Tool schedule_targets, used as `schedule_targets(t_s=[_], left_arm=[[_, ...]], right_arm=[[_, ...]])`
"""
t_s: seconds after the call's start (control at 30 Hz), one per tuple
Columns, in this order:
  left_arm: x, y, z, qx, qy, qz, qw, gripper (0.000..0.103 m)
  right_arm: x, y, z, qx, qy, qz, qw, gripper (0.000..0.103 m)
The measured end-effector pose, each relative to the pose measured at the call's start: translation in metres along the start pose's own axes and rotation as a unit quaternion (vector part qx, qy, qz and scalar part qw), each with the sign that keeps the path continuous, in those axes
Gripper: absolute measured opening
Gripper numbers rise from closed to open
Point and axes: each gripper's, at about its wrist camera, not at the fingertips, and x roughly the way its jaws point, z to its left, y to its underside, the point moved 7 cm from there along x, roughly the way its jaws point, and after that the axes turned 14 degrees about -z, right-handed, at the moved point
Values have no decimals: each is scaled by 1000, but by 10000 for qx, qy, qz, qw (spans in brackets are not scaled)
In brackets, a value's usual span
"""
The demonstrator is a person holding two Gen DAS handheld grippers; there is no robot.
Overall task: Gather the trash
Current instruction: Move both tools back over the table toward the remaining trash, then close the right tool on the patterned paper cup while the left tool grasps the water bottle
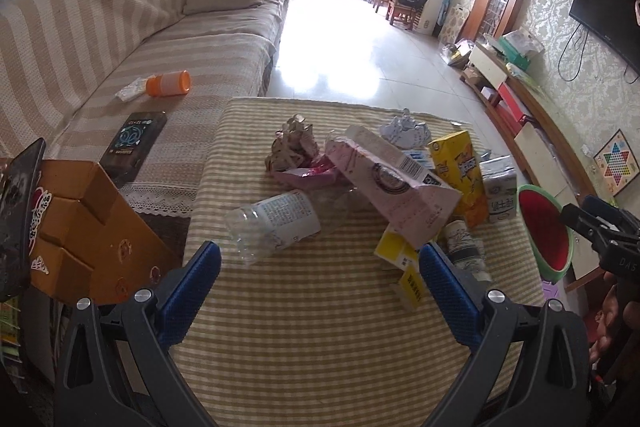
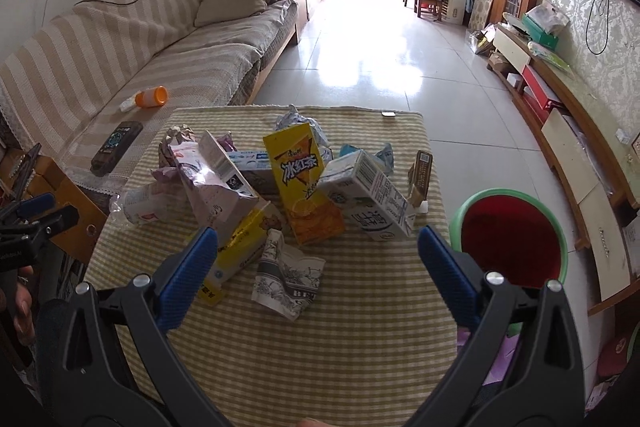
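On the striped tablecloth (image 2: 360, 327), a clear plastic bottle (image 1: 276, 223) lies on its side, long axis left-right, mouth leftward. A pink carton (image 1: 396, 183) leans diagonally; the yellow iced-tea carton (image 2: 300, 183) tilts upright. Right of the table stands a green-rimmed bin (image 2: 516, 231), its red interior showing nothing. Left gripper (image 1: 320, 259) and right gripper (image 2: 318, 243) hover with jaws wide, holding nothing.

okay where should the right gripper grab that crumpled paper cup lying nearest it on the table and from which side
Probably from above, across the crumpled cup's flattened middle. It lies squashed on the tablecloth, clear of the cartons, so its thin walls should fit between the right gripper's open jaws. Pinch low to catch both layers.
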Motion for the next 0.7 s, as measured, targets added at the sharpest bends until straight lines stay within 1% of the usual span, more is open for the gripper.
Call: schedule_targets(t_s=[0.07, 0.13, 0.2, 0.23, 0.33, 0.43, 0.57, 0.7], left_arm=[[6, 4, 3, 18, -2, 126, 9999, 95], [13, 8, 4, 95, -20, 234, 9997, 95], [23, 13, 3, 363, -104, 386, 9985, 95], [27, 15, 1, 472, -120, 453, 9978, 95], [41, 19, -1, 587, -31, 632, 9963, 95], [56, 21, 0, 825, -47, 768, 9936, 95], [77, 22, 5, 1216, -121, 990, 9876, 95], [100, 21, 9, 1588, -149, 1210, 9798, 95]], right_arm=[[4, 3, -9, 42, 11, 64, 10000, 98], [13, 11, -15, 97, -3, 299, 9995, 98], [22, 22, -16, 127, -87, 518, 9985, 98], [25, 28, -15, 126, -134, 597, 9980, 98], [35, 47, -6, 100, -252, 867, 9959, 98], [46, 64, 6, 128, -371, 1087, 9933, 98], [62, 79, 24, 84, -449, 1321, 9902, 98], [77, 87, 34, 149, -442, 1493, 9877, 98]])
